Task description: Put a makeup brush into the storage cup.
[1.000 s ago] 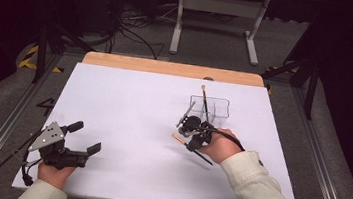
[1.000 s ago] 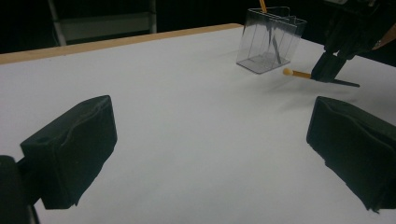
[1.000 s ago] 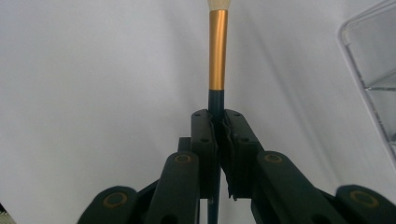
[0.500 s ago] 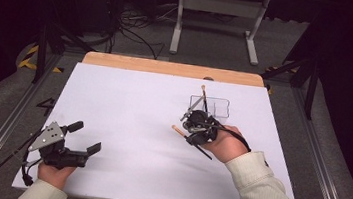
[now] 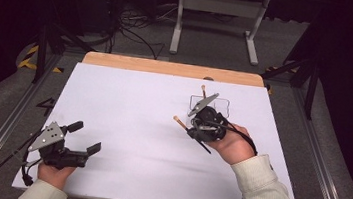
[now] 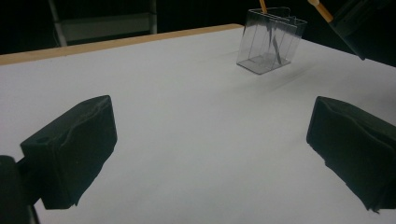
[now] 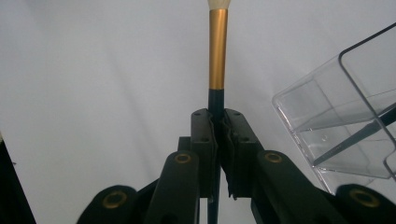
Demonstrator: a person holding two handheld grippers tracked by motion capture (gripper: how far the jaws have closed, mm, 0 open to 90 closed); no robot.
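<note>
A paintbrush (image 7: 217,51) is pinched in the right gripper (image 5: 201,123).
It is held above the white table (image 5: 126,124), just beside a clear plastic box (image 6: 270,41) with another brush (image 5: 203,91) inside. The left gripper (image 5: 82,138) rests wide apart, grasping nothing.

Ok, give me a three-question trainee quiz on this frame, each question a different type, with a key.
1. True or false: the left gripper is clamped on something.
2. What does the right gripper hold? A) a sponge B) a brush C) a spoon
3. Fill in: another brush stands in the clear ____ on the white table.

Key:
1. False; its jaws stand wide apart over bare table.
2. B; shut on its dark handle, below the gold ferrule.
3. Container.
</note>
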